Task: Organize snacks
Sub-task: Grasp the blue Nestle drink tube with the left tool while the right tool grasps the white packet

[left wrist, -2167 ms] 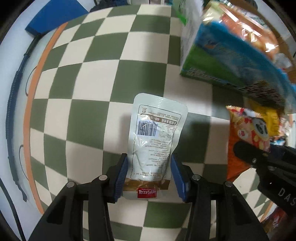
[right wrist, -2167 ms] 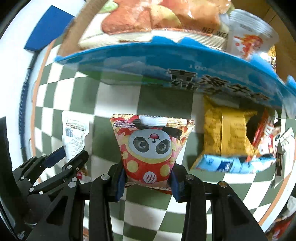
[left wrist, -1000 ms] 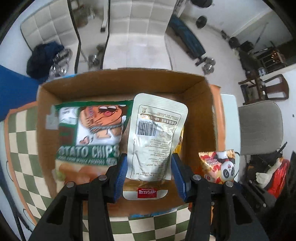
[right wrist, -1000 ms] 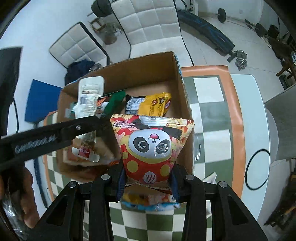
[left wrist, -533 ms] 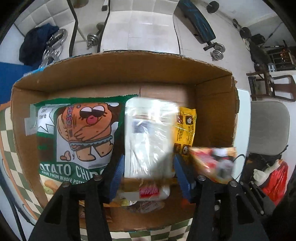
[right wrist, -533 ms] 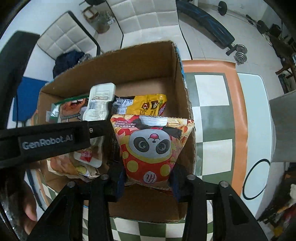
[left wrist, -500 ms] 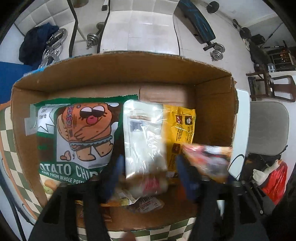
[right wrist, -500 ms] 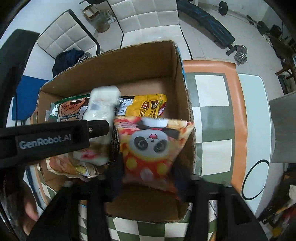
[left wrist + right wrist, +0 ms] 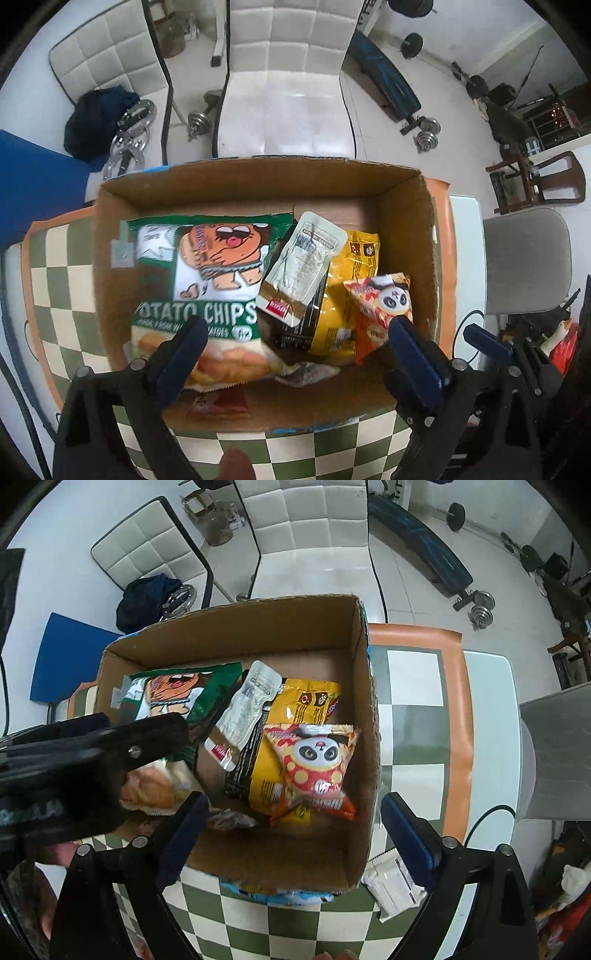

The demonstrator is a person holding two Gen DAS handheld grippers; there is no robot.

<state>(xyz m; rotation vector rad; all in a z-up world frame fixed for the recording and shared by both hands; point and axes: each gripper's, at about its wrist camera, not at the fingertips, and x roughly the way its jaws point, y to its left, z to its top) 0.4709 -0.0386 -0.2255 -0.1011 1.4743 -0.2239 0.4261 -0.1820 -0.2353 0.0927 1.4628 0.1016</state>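
- Two packets just dropped: white pouch [image 9: 303,264] and panda snack bag [image 9: 314,764], now lying in cardboard box [image 9: 402,229] on yellow bag [image 9: 347,295], beside chips bag [image 9: 199,266].
- Left gripper [image 9: 295,354] and right gripper [image 9: 291,827]: fingers opening wide, nothing between, poised above box.
- Next: more loose snacks from checkered desk [image 9: 413,716].

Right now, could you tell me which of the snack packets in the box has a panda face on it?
The small red packet with yellow dots, lying on the yellow bag by the box's right wall; no other packet shows a panda.
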